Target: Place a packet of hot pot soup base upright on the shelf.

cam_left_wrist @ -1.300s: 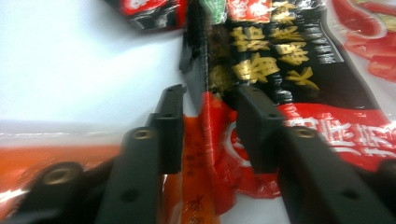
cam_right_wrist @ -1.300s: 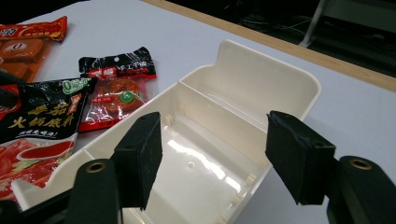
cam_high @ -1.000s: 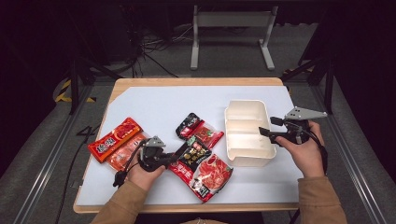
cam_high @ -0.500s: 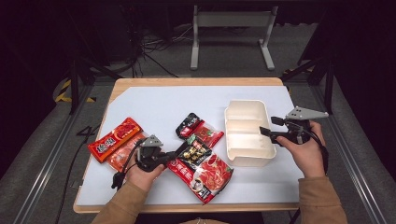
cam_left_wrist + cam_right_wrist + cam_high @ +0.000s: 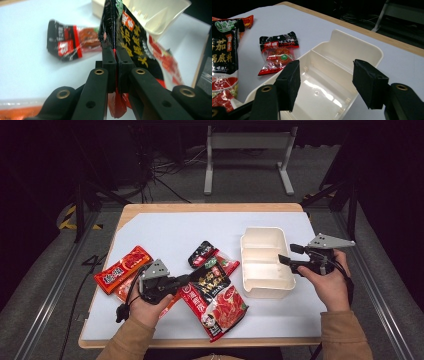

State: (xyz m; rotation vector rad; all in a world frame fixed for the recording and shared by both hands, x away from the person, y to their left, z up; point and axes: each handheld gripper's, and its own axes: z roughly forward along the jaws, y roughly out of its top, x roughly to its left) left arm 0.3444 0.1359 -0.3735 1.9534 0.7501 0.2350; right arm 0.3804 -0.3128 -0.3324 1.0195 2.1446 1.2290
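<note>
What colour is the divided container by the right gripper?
Cream-white, plain with no pattern; the divided container shows best in the right gripper view.

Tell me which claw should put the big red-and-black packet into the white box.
Left. The left claw is already shut on the big packet, lifting its edge beside the white box. The right claw is open and empty over the box's rim.

Room dark beyond the table (image 5: pixel 165 227), which has a white top with wood edging. Grey carpeted floor (image 5: pixel 45 275). Cables (image 5: pixel 165 175) lie on the floor past the far edge, beside a grey metal stand (image 5: pixel 248 150). Yellow-black tape (image 5: pixel 67 217) at left.
</note>
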